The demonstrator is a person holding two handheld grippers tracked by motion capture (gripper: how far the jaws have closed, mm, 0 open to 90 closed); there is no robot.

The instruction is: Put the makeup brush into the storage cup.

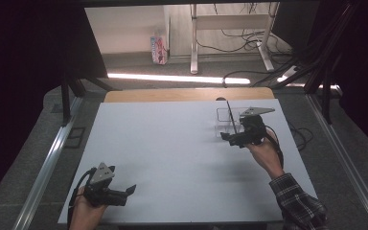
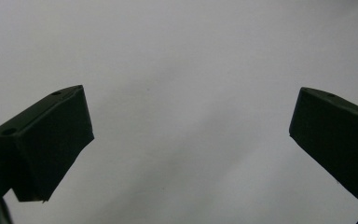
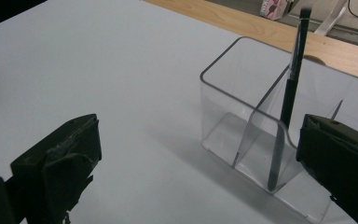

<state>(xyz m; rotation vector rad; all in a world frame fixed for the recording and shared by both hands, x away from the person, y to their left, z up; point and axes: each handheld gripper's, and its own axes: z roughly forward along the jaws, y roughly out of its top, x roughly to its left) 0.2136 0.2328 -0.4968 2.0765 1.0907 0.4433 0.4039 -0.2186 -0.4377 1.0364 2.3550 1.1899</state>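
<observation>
Dim room around a pale grey worktop (image 1: 172,158), with a strip of bare wood along its far edge and desk legs and cables on the floor beyond. At about two o'clock on the worktop stands a clear plastic organizer (image 3: 242,126), split by an inner divider into compartments, and a black pen (image 3: 289,98) stands nearly upright in one of them, leaning against the wall with its tip on the bottom. The right gripper (image 1: 237,137) sits just beside the organizer on its six-o'clock side; its jaws are spread wide with nothing between them, the pen just off the inner edge of one jaw in the right gripper view. The left gripper (image 1: 124,194) rests down at seven o'clock, well apart from everything, jaws likewise parted and empty over bare surface (image 2: 186,93). My reading is that the pen has been dropped into its compartment and the release step is at its end. The next move probably calls for drawing the right gripper clear toward six o'clock without brushing the pen or nudging the light organizer, which could slide or tip easily.
</observation>
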